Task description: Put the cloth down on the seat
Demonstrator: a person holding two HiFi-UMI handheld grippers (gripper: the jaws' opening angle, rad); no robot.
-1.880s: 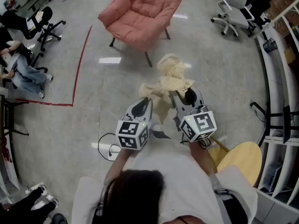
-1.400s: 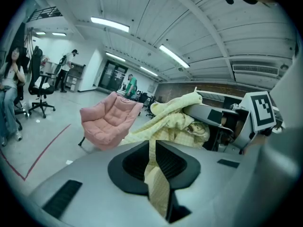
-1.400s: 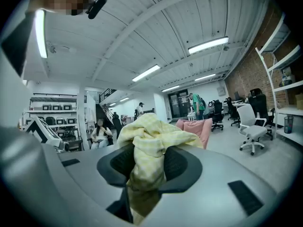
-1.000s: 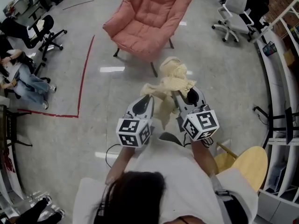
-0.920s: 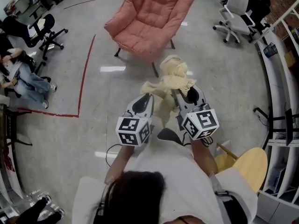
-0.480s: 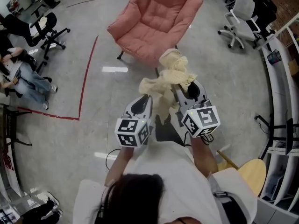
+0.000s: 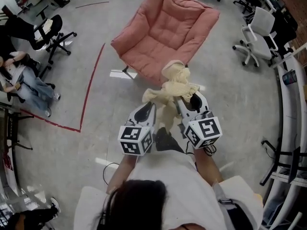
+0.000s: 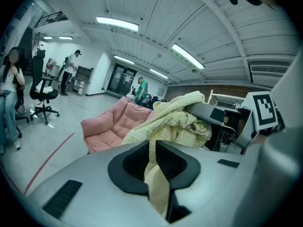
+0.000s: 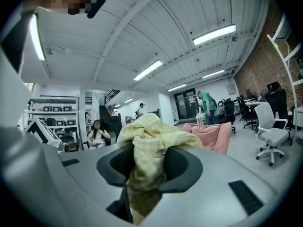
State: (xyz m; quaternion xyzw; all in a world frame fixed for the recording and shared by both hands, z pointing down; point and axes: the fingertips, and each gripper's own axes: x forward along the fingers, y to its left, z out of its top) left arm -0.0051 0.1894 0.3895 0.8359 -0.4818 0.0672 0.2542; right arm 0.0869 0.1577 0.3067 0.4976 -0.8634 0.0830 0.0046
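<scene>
my left gripper is clenched on a thin fold of the pale yellow checked cloth, and my right gripper is clamped around a thicker bunch of the same cloth. the cloth hangs bunched in the air at and ahead of both sets of jaws, well above the grey floor. just beyond it stands the pink padded armchair, its seat bare. i judge the carry nearly done – what is left is to reach over the seat, lower the cloth onto it and let go.
</scene>
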